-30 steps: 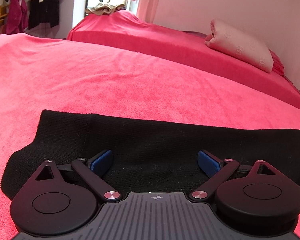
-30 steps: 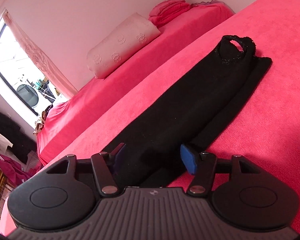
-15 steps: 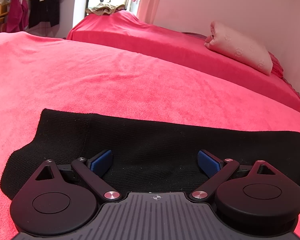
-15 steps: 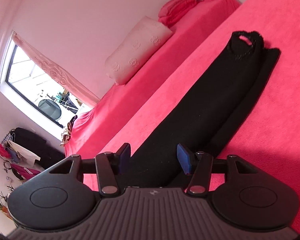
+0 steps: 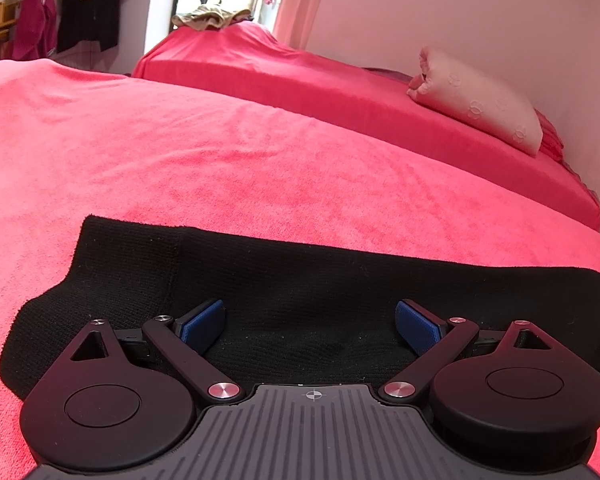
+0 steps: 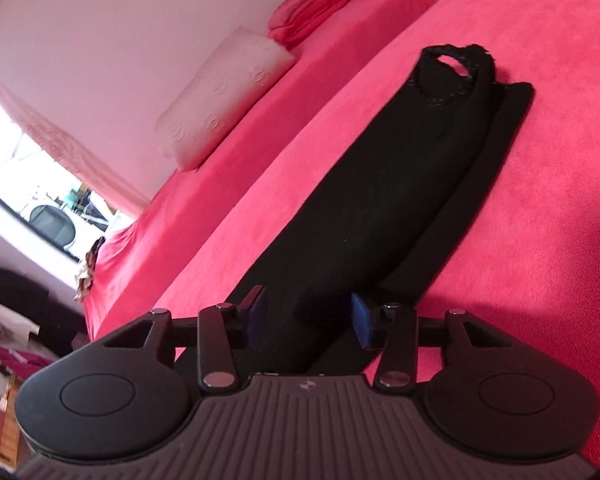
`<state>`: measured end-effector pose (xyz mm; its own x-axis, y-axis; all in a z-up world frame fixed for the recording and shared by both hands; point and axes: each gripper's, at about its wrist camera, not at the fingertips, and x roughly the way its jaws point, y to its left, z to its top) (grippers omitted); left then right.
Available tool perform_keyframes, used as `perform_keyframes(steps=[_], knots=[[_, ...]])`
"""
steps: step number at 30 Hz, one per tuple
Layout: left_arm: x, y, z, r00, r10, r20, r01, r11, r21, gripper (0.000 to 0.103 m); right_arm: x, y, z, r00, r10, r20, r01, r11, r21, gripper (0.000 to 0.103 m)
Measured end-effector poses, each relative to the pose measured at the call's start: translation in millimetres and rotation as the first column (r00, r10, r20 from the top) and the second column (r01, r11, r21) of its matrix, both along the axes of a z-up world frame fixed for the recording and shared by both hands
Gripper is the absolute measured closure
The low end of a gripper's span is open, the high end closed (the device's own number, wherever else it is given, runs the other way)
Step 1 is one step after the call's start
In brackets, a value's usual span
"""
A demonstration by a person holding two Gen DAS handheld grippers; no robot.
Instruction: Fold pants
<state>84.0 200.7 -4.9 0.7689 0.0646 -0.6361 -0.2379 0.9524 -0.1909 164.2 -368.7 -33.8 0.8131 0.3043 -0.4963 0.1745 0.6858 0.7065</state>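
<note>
Pants [image 6: 400,200], black and knitted, lie flat on the pink bedcover [image 5: 220,160], already doubled lengthwise so one leg rests on the other. In the right wrist view they run as a long dark strip from the gripper at 6 o'clock up toward 1 o'clock, where the upper leg ends in a small gaping cuff opening [image 6: 454,58] and the lower layer shows as a narrower band along the strip's right edge. The right gripper [image 6: 306,316] sits low over the near end of the strip with its blue pads [image 6: 360,322] spread apart on either side of the fabric; the cloth bulges up between them, but whether the pads actually touch it cannot be told. In the left wrist view the pants cross the frame from 9 o'clock to 3 o'clock as a wide black band [image 5: 300,280], with a squared corner at the 9 o'clock end. The left gripper [image 5: 310,322] hovers just over this band, its blue pads [image 5: 202,324] set wide apart and holding nothing. Beyond the bedcover, toward 12 o'clock, stands a second pink-covered bed [image 5: 300,80] against the wall, with a pale embossed pillow [image 5: 476,100] lying on it toward 2 o'clock and a heap of tan clothing [image 5: 208,20] at its far end.
</note>
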Motion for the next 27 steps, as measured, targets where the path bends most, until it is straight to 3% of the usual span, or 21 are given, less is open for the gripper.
perform_keyframes(steps=[1, 2, 3, 5, 8, 10, 12, 14, 18, 20, 21, 24, 25, 26, 27], knots=[[0.0, 0.0, 0.0, 1.0, 0.0, 0.0, 0.0, 1.0, 0.001, 0.0, 0.6, 1.7, -0.5, 1.0, 0.003, 0.01, -0.003, 1.0, -0.015, 0.056], [0.0, -0.3, 0.0, 1.0, 0.0, -0.001, 0.0, 1.0, 0.002, 0.0, 2.3, 4.3, 0.3, 1.0, 0.015, 0.011, -0.014, 0.999, -0.046, 0.072], [-0.3, -0.5, -0.1, 1.0, 0.0, -0.002, 0.0, 1.0, 0.004, 0.0, 4.4, 7.3, 2.1, 0.999, 0.043, -0.003, -0.043, 0.996, -0.084, 0.096], [-0.6, -0.7, 0.2, 1.0, -0.001, -0.002, 0.001, 1.0, 0.005, 0.0, -3.2, 0.7, 13.8, 0.998, 0.041, 0.047, -0.038, 0.997, -0.06, 0.096], [-1.0, 0.3, 0.3, 1.0, -0.002, 0.002, 0.002, 1.0, -0.002, 0.0, -19.6, -29.0, 27.9, 0.992, 0.001, 0.127, -0.008, 0.998, 0.054, 0.096], [-0.7, -0.2, 0.1, 1.0, -0.005, 0.001, 0.005, 1.0, 0.002, 0.0, -14.3, -37.1, 17.0, 0.999, 0.004, 0.044, -0.003, 1.0, -0.02, 0.096], [-0.4, -0.9, 0.4, 1.0, -0.006, 0.0, 0.006, 1.0, 0.006, 0.0, -7.1, -41.0, -6.1, 0.997, 0.04, -0.064, -0.039, 0.999, 0.019, 0.096], [-1.0, 0.2, 0.6, 1.0, -0.005, 0.003, 0.005, 1.0, -0.001, 0.0, -14.3, -46.9, -11.0, 0.999, 0.026, -0.027, -0.024, 0.997, 0.074, 0.095], [-0.4, -0.7, 0.3, 1.0, -0.005, 0.002, 0.005, 1.0, 0.002, 0.0, -23.5, -67.9, -9.2, 0.996, -0.08, 0.026, 0.076, 0.99, 0.122, 0.075], [-0.2, -0.8, 0.3, 1.0, -0.005, 0.002, 0.005, 1.0, 0.002, 0.0, -22.6, -78.0, -6.1, 0.99, -0.139, 0.033, 0.136, 0.987, 0.089, 0.055], [-0.2, -0.7, 0.3, 1.0, -0.004, 0.002, 0.004, 1.0, 0.001, 0.0, -20.0, -82.6, -5.7, 0.987, -0.155, 0.031, 0.152, 0.985, 0.08, 0.055], [0.0, -1.1, 0.1, 1.0, -0.004, 0.003, 0.004, 1.0, 0.002, 0.0, -15.0, -89.5, -4.1, 0.983, -0.181, 0.031, 0.179, 0.981, 0.072, 0.06], [0.1, -1.1, 0.1, 1.0, -0.004, 0.002, 0.004, 1.0, 0.003, 0.0, -15.2, -88.2, -1.9, 0.979, -0.204, 0.026, 0.204, 0.979, 0.001, 0.085], [-0.1, -0.9, 0.1, 1.0, -0.004, 0.003, 0.004, 1.0, 0.002, 0.0, -15.4, -88.0, -1.0, 0.971, -0.24, 0.008, 0.24, 0.968, -0.068, 0.095], [-0.3, -1.1, -0.3, 1.0, -0.005, 0.002, 0.005, 1.0, 0.003, 0.0, -17.7, -91.7, -3.8, 0.965, -0.263, 0.002, 0.263, 0.963, -0.063, 0.095]])
